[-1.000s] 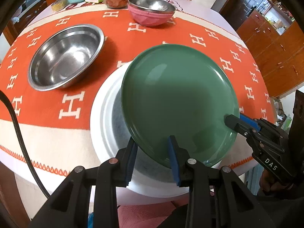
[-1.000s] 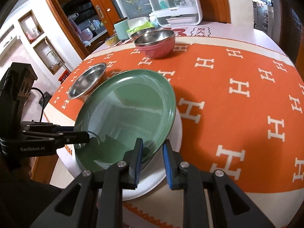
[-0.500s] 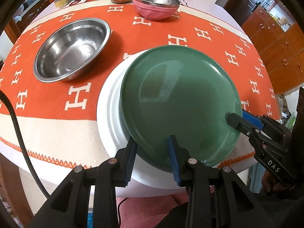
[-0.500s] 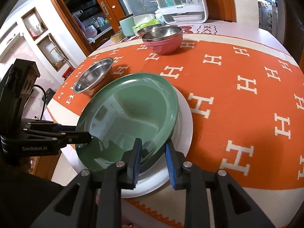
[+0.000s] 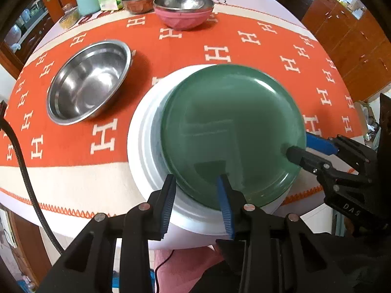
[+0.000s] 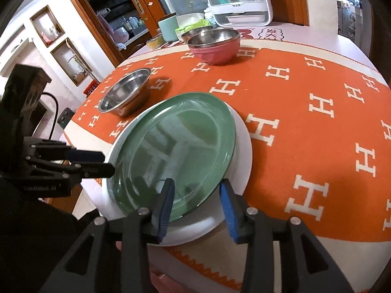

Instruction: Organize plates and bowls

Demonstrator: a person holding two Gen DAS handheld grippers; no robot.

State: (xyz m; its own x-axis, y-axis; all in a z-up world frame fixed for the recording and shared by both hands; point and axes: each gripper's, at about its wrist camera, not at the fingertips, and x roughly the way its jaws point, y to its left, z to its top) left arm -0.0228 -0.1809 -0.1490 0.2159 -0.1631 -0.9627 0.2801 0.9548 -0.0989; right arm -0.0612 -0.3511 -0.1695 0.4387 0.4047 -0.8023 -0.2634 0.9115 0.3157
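**A:** Where was the green plate (image 5: 232,131)?

**B:** At the centre of the left wrist view, lying on a larger white plate (image 5: 144,146) near the bottom edge of the table (image 5: 73,190), which wore an orange cloth (image 5: 171,48) patterned with white H shapes.

**A:** And the claws?

**B:** The left claw (image 5: 196,185) stood at bottom centre, its jaws apart on either side of the green plate's rim, not clamped on it. The right claw (image 6: 196,190) had just been opening; its jaws also stood apart, with the rim between them (the pads looked clear of it).

**A:** Anything else?

**B:** A steel bowl (image 5: 89,80) sat at upper left. At top centre, another steel bowl was nested in a pink bowl (image 5: 183,15).
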